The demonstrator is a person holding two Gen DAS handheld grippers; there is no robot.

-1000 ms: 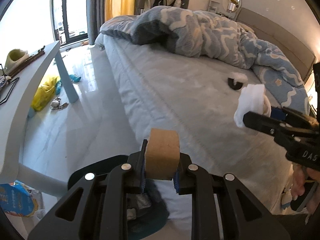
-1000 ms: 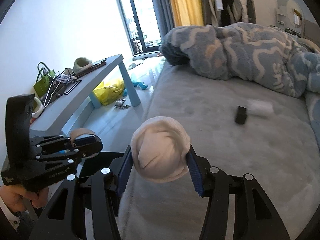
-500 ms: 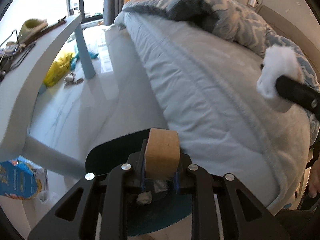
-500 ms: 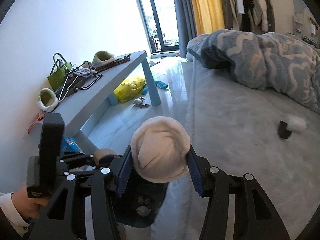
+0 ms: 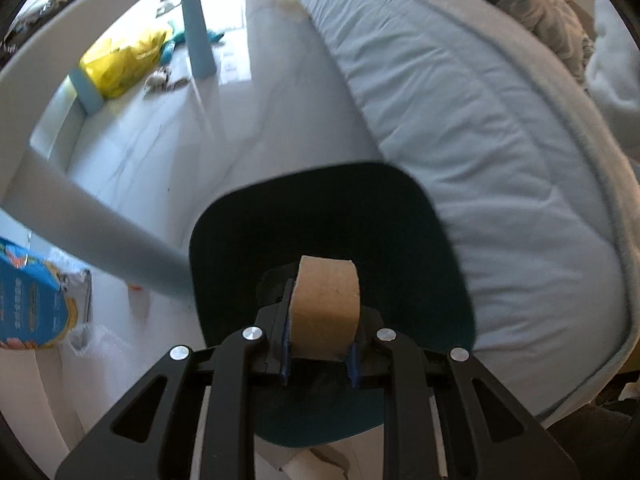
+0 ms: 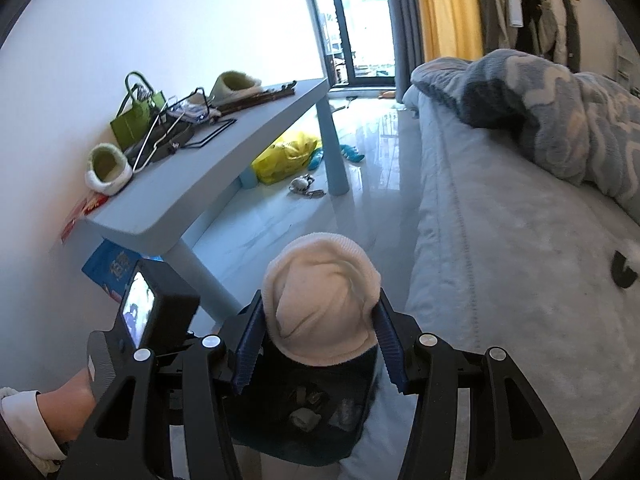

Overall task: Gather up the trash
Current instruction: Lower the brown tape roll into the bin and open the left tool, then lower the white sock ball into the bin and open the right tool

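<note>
My left gripper [image 5: 318,344] is shut on a brown cardboard tube [image 5: 325,308] and holds it right over the open mouth of a dark teal trash bin [image 5: 444,280] beside the bed. My right gripper [image 6: 320,344] is shut on a cream wad of tissue [image 6: 320,304] and holds it above the same bin [image 6: 304,436], where several scraps lie inside. The left gripper's body [image 6: 156,320] shows at the lower left of the right wrist view. The wad shows blurred at the right edge of the left wrist view [image 5: 612,60].
A pale blue bed [image 6: 500,248] with a patterned duvet [image 6: 560,112] lies right. A small black object [image 6: 622,272] rests on it. A blue table [image 6: 224,184] with a green bag, slippers and hangers stands left. A yellow bag [image 5: 120,60] lies on the floor. A blue packet [image 5: 28,300] lies under the table.
Both grippers have swung left and down from over the bed to above the trash bin, each still holding its item. The bin mouth now fills the middle of the left wrist view.
</note>
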